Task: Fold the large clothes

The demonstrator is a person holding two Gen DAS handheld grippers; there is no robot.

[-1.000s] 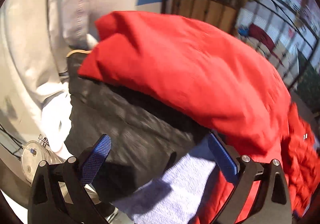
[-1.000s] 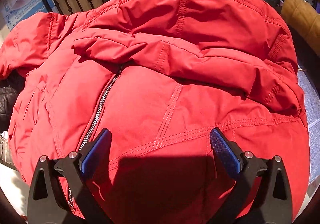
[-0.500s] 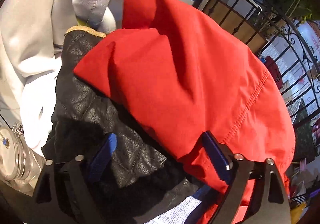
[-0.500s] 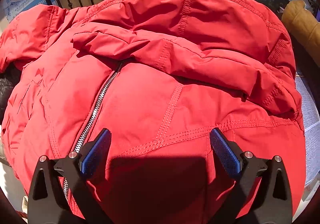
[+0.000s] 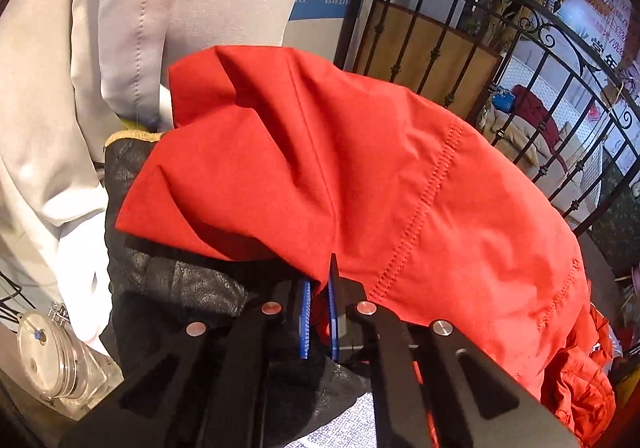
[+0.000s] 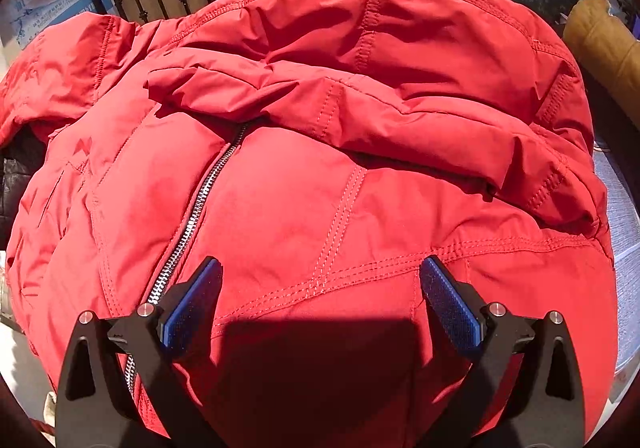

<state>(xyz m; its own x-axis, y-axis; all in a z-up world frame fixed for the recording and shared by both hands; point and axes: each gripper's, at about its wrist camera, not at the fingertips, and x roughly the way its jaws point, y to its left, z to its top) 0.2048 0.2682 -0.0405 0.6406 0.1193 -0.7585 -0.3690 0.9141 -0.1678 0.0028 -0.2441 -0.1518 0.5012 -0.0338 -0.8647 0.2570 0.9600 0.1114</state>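
**Our two grippers, black frames and blue pads**

On our left gripper (image 5: 319,312) we see matte black angular arms with triangular cut-outs; round silver screws sit along the linkage; the fingers (image 5: 305,322) carry ribbed blue pads. Our right gripper (image 6: 320,304) is built alike; black frame, silver screw heads, triangular openings; its fingers (image 6: 450,306) bear finely textured blue pads.

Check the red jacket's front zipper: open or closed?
Closed, where visible. In the right wrist view the zipper teeth are meshed up the red jacket; the top hides under a fold, the bottom behind the tongs.
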